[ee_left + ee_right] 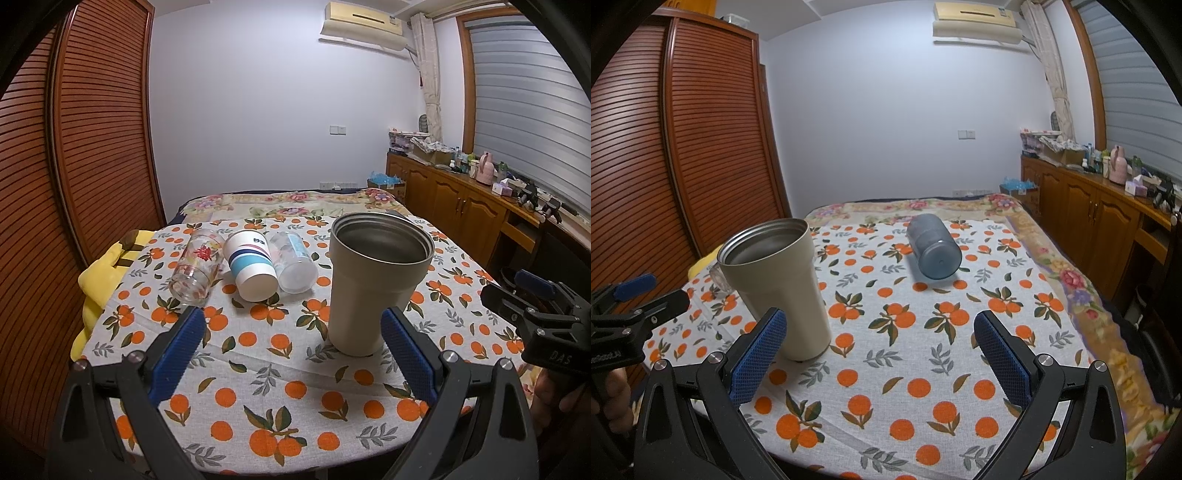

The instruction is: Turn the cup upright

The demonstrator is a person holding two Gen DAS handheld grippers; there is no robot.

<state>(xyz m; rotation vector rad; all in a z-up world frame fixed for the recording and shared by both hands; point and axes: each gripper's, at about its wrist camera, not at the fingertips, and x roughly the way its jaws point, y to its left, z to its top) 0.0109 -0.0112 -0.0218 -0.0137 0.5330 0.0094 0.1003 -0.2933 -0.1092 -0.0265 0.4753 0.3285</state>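
Beige tumbler [373, 280] already stands mouth-up on the orange-print tablecloth [280, 398], so I'd call that one done. Still lying on their sides: glass tumbler [195, 267], striped paper cup [251, 264] and frosted plastic cup [293, 266], bunched at 11 o'clock from the left gripper [291, 350]; blue plastic cup [934, 245] alone at 12 o'clock from the right gripper [881, 354].

Both grippers empty, fingers spread wide, hovering above the cloth.

Handling, my guess:
- Blue cup: light, smooth, will roll. Pinch across the body mid-length, modest force.
- Paper cup: crushes easily, go soft.
- Glass: heavier, slick, breakable. Firm grip; don't knock it on its neighbours.

Room: blue cup sits near the far table edge, open cloth all around it, easy approach. The three on the left look touching or nearly so, little finger clearance between them. Yellow fabric [98, 280] hangs off the table's left edge.
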